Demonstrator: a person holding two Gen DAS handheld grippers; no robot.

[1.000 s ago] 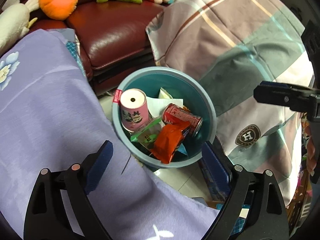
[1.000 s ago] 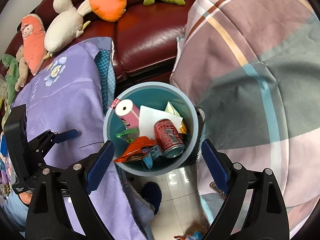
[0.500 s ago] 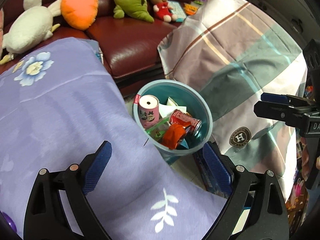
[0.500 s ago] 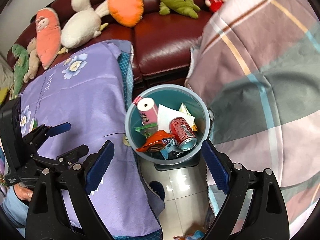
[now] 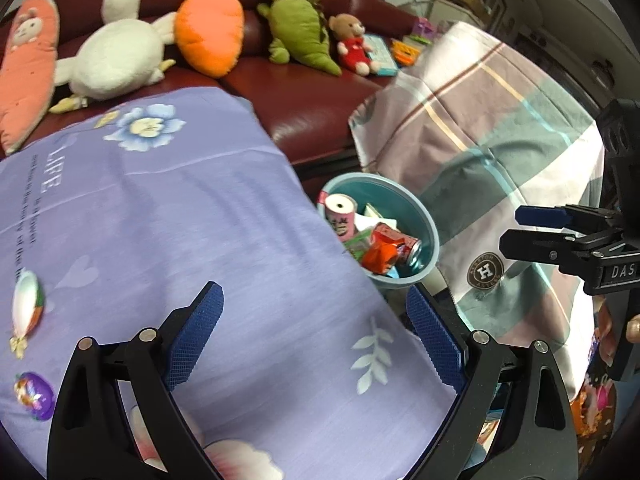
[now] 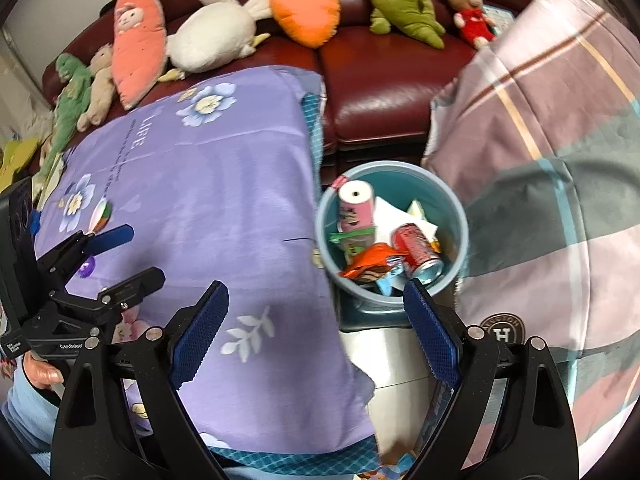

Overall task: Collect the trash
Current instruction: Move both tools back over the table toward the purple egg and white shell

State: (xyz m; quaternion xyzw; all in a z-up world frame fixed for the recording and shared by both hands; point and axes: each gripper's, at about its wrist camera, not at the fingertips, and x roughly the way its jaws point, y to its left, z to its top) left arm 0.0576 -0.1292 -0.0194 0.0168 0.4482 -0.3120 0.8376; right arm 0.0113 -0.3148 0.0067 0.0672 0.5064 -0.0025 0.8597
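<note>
Both views pulled back from round teal plastic bin (image 6: 390, 236); left gripper (image 5: 316, 336), right gripper (image 6: 316, 332) spread, empty; trash binned, collection likely complete.

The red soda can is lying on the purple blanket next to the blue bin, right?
Not quite. The red soda can lies inside the blue bin, among the other trash, not on the purple blanket. The right wrist view shows it clearly.

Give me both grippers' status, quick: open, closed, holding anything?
Left gripper: open, jaws spread wide, holding nothing.
Right gripper: open, jaws spread wide, holding nothing.
</note>
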